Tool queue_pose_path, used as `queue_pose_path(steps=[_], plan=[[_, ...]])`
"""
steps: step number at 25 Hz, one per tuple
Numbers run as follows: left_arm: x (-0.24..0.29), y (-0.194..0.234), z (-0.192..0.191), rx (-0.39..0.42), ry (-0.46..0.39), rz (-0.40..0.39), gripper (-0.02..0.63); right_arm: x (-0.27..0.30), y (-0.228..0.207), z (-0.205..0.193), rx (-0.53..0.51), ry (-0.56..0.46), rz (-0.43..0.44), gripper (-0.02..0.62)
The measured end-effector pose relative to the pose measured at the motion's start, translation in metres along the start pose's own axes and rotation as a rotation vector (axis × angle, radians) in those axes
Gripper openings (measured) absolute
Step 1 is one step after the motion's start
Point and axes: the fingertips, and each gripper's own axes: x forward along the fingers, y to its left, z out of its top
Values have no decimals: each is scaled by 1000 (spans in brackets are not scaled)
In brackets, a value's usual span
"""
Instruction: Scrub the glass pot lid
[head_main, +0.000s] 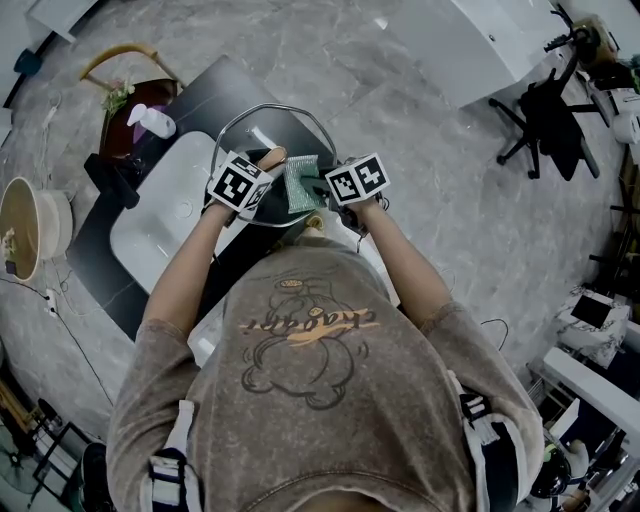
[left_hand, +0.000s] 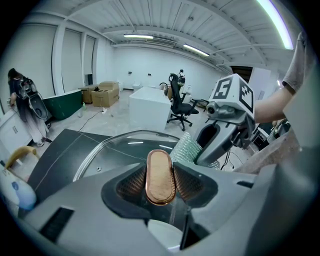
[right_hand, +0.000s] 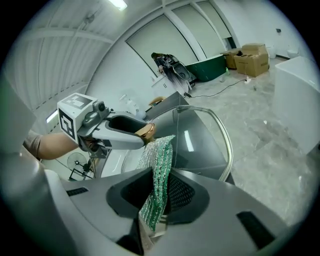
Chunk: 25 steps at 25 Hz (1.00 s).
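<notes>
Above the dark surface (head_main: 225, 85), the left tongs (left_hand: 160, 186) clamp the copper knob (left_hand: 160, 167) of the glass pot lid (left_hand: 117, 150) to steady it, so the right tongs (right_hand: 157, 197), pinching a green scrub cloth (right_hand: 160, 155), can rub it.

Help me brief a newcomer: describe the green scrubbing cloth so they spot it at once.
Find the white sink in the dark countertop; near it the left gripper holds a round glass pot lid by its copper-coloured handle. Beside that handle, the green glittery mesh cloth is pinched in the right gripper, the only soft, sparkling thing at the lid.
</notes>
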Motion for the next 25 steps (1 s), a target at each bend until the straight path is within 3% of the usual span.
queue_pose_path(steps=[16, 25], plan=[[0, 1, -1, -11, -2, 12, 178, 11, -44, 70, -89, 36, -72, 97], [1, 3, 0, -24, 0, 34, 178, 43, -48, 119, -244, 102, -47, 95]])
